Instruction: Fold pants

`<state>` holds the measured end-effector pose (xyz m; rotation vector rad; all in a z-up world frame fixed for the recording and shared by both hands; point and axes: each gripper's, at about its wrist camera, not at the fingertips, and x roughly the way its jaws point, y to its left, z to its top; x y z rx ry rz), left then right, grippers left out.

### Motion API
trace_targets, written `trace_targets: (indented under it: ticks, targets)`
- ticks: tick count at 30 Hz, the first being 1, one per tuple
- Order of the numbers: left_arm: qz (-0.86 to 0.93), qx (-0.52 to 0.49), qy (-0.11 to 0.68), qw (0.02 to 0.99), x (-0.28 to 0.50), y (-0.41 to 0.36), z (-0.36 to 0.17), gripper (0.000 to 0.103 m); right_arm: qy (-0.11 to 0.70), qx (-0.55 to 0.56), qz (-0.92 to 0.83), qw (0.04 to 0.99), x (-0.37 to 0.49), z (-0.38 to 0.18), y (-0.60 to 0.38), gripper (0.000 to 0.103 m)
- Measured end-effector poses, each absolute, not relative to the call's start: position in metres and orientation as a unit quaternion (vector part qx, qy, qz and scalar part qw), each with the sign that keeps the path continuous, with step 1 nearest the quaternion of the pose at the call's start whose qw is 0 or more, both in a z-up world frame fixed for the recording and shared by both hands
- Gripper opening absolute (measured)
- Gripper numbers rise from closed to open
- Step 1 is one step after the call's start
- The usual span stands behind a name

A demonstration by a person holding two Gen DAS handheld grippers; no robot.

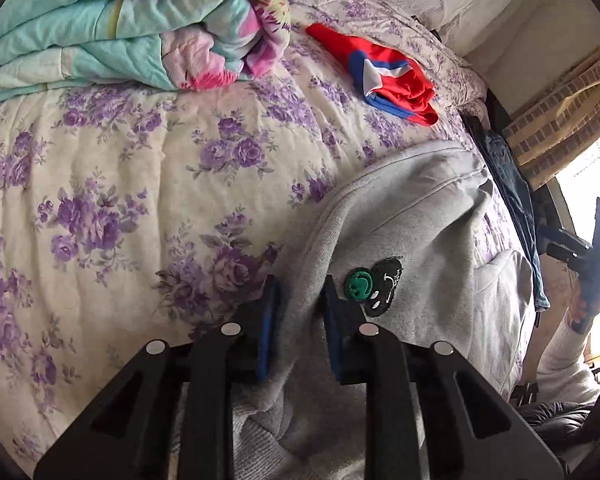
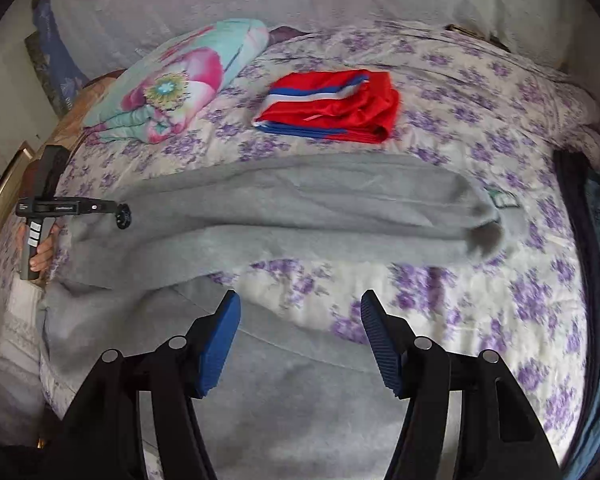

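Left gripper: blue pads pinched on a fold of the grey fleece sweatpants, beside a green smiley patch. Right gripper: jaws spread wide, holding nothing, above grey cloth at 6 o'clock. Pants lie stretched across the purple-flowered white quilt; far end blurred, possibly the cuffs. Folded red, white and blue shorts at 12 o'clock. Rolled turquoise-pink floral blanket at 10 o'clock.
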<state>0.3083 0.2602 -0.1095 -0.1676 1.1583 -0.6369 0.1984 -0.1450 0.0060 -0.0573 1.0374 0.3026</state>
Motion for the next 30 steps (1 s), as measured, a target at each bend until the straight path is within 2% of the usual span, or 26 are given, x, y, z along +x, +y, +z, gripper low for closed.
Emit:
trace_targets:
  ticks: [3, 4, 7, 10, 17, 19, 20, 23, 27, 30]
  targets:
    - [-0.299, -0.095, 0.530, 0.788, 0.307, 0.267, -0.103, 0.017, 0.492, -0.081, 0.250, 0.830, 0.252, 0.012, -0.072, 0.068]
    - [-0.288, -0.093, 0.526, 0.795, 0.306, 0.271, -0.101, 0.012, 0.487, -0.105, 0.277, 0.822, 0.269, 0.012, -0.049, 0.069]
    - [-0.284, -0.099, 0.525, 0.796, 0.302, 0.288, -0.103, 0.012, 0.481, -0.174, 0.326, 0.795, 0.315, 0.000, 0.011, 0.069]
    - [-0.288, -0.092, 0.530, 0.792, 0.299, 0.294, -0.109, 0.012, 0.511, -0.215, 0.348, 0.757, 0.351, -0.027, 0.049, 0.069]
    - [-0.322, -0.077, 0.532, 0.779, 0.294, 0.288, -0.108, 0.013, 0.559, -0.305, 0.383, 0.669, 0.374, -0.084, 0.088, 0.069]
    - [-0.322, -0.066, 0.530, 0.782, 0.293, 0.285, -0.107, 0.013, 0.564, -0.296, 0.399, 0.659, 0.376, -0.094, 0.091, 0.038]
    - [-0.323, -0.069, 0.531, 0.780, 0.293, 0.285, -0.108, 0.013, 0.576, -0.279, 0.418, 0.645, 0.376, -0.099, 0.092, 0.012]
    - [-0.318, -0.051, 0.523, 0.789, 0.290, 0.280, -0.106, 0.007, 0.538, -0.298, 0.431, 0.660, 0.360, -0.093, 0.096, 0.008]
    - [-0.295, -0.055, 0.510, 0.806, 0.297, 0.277, -0.103, 0.006, 0.517, -0.215, 0.422, 0.713, 0.382, -0.066, 0.076, 0.009]
    - [-0.257, -0.044, 0.511, 0.819, 0.311, 0.272, -0.106, 0.005, 0.511, -0.224, 0.397, 0.729, 0.387, -0.067, 0.077, 0.009]
